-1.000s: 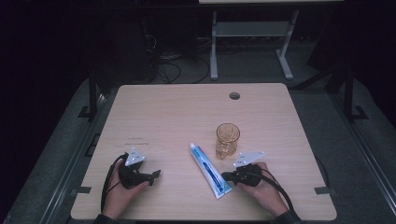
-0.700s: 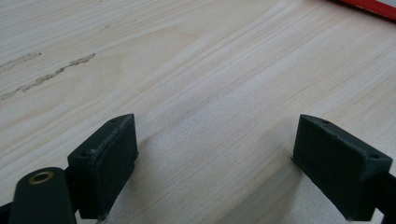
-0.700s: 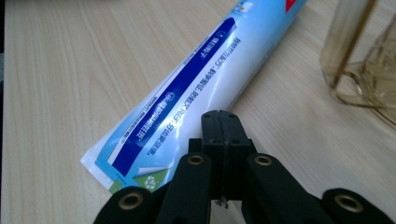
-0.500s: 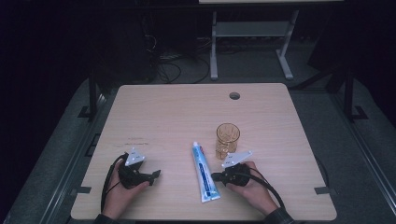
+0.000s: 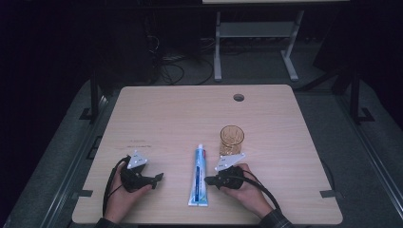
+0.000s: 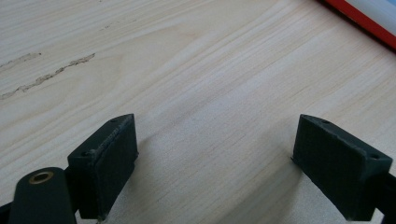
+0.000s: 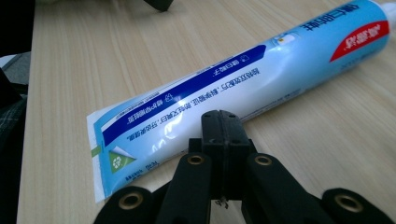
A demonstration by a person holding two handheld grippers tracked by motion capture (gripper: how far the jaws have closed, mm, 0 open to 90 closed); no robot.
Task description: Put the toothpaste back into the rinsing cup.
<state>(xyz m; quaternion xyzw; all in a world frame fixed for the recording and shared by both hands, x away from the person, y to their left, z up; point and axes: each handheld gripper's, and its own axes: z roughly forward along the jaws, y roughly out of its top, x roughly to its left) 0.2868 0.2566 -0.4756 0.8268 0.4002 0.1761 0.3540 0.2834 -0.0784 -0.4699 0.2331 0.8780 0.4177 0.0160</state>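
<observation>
A blue and white toothpaste tube (image 5: 199,176) lies almost straight front to back on the wooden table (image 5: 180,118), cap toward the far side. My right gripper (image 5: 207,180) is just right of the tube's lower half and is shut with nothing in it. In the right gripper view the closed tips (image 7: 220,122) rest against the side of the tube (image 7: 243,88). My left gripper (image 5: 159,176) lies on the table to the left of the tube and points at it. Its jaws stand open in the left gripper view (image 6: 212,163), over bare wood.
An amber patterned glass (image 5: 231,139) stands upright just behind my right hand, right of the tube's cap. A cable hole (image 5: 238,97) sits near the table's far edge. A red and white strip (image 6: 369,14) crosses the top right corner of the left gripper view.
My right gripper has slid left with its jaws closed. The tube has swung from a slant to nearly straight, its tail end shifted left. The left hand has stayed put.
</observation>
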